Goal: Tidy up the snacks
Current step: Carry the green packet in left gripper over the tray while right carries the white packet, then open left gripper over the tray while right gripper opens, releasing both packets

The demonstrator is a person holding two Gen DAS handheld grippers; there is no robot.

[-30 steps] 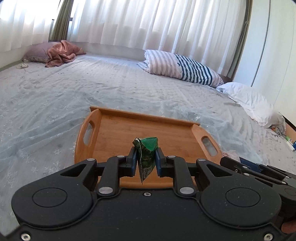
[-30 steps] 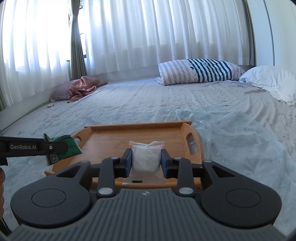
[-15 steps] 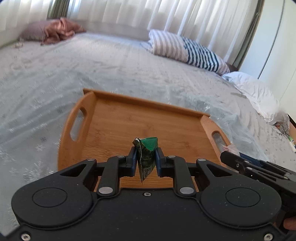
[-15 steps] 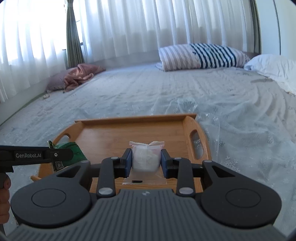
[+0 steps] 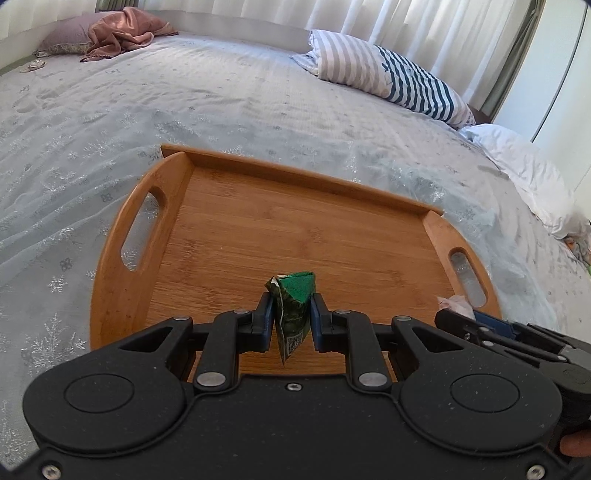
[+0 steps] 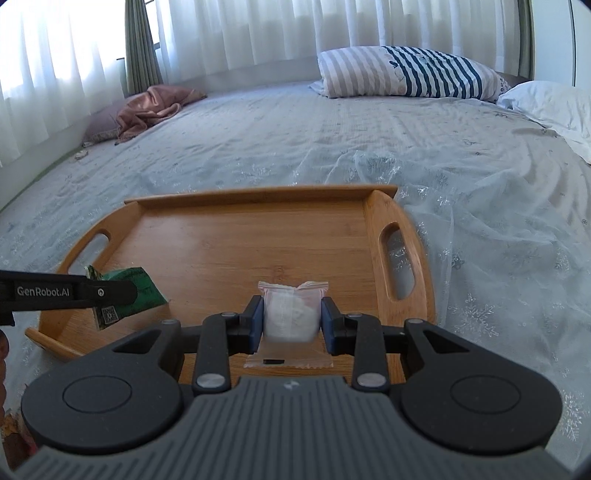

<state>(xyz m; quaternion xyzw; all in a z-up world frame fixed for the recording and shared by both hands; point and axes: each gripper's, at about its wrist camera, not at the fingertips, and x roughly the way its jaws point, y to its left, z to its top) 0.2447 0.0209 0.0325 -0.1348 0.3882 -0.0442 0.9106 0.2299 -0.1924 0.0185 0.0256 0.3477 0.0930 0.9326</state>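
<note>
A: Start with the left wrist view. What are the fingers doing?

B: The left gripper point(image 5: 291, 325) is clenched on a green snack packet point(image 5: 293, 310), pinched edge-on between the blue pads. The packet hangs above the near part of the wooden tray point(image 5: 295, 229), not resting on it.

A: And the tray itself?

B: It lies on the bed point(image 5: 221, 103), with a cut-out handle at each end and a bare floor. At the lower right edge the right gripper point(image 5: 476, 319) pokes in, with a bit of pale wrapper at its tip. Farther back are a striped pillow point(image 5: 391, 74), a white pillow point(image 5: 524, 173) and a pink blanket point(image 5: 122, 33).

A: Now the right wrist view.

B: The right gripper point(image 6: 291, 319) is closed on a white snack packet point(image 6: 291, 314), a clear-edged wrapper squeezed between both pads, held over the tray's point(image 6: 258, 236) near edge.

A: Is the other hand's load visible there?

B: Yes. The left gripper point(image 6: 107, 293) reaches in from the left, and the green snack packet point(image 6: 136, 291) sits in its fingers above the tray's left corner, well apart from the white one.
</note>
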